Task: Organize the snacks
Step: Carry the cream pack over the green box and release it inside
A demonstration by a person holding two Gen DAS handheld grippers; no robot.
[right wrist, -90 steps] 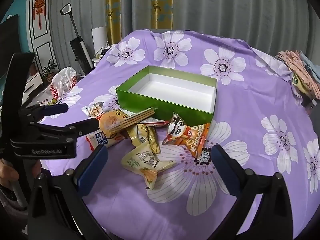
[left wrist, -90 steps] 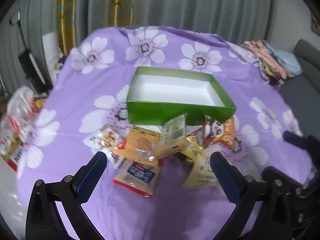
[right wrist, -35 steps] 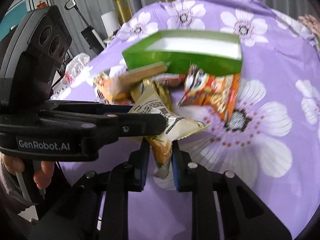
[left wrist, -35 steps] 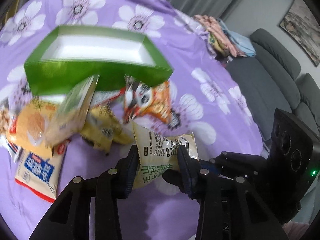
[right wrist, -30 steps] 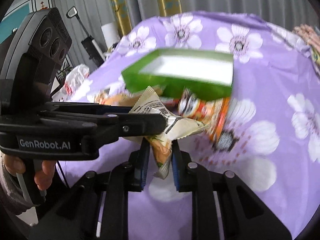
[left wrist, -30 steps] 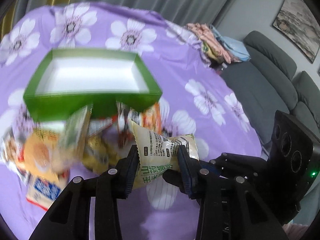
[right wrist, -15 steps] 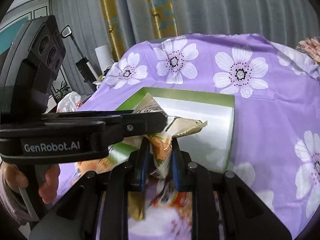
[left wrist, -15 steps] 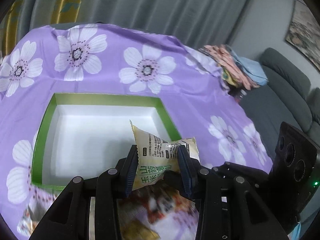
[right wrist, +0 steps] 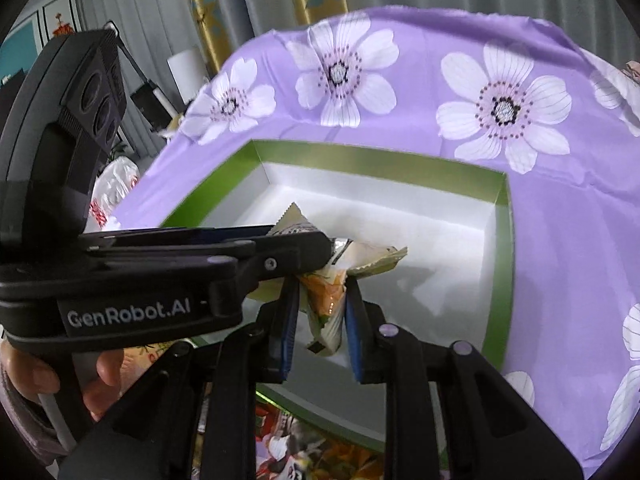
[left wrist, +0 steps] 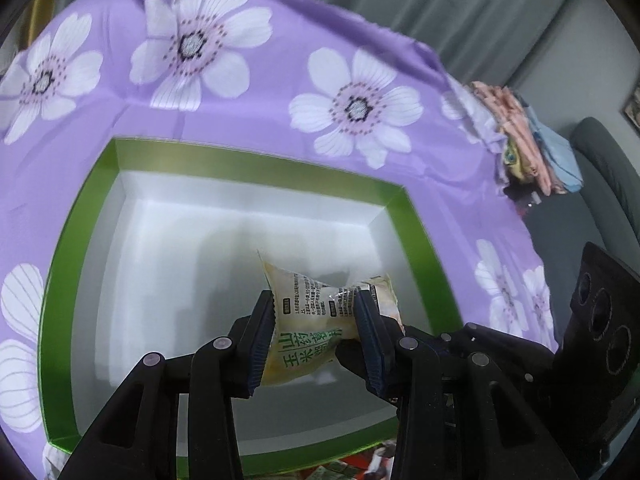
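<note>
A green box with a white inside sits on the purple flowered cloth; it also shows in the right wrist view. My left gripper is shut on a pale yellow snack bag with green print and holds it over the box's near right part. My right gripper is shut on the other end of the same snack bag, right beside the left gripper's finger. The box has nothing else inside.
Other snack packets lie just in front of the box's near wall. Folded clothes sit at the table's far right edge, beside a grey sofa. A white plastic bag lies off the table's left side.
Both grippers closed on the yellow bag in the pile, lifted it and carried it forward. It now hangs over the inside of the green box.
</note>
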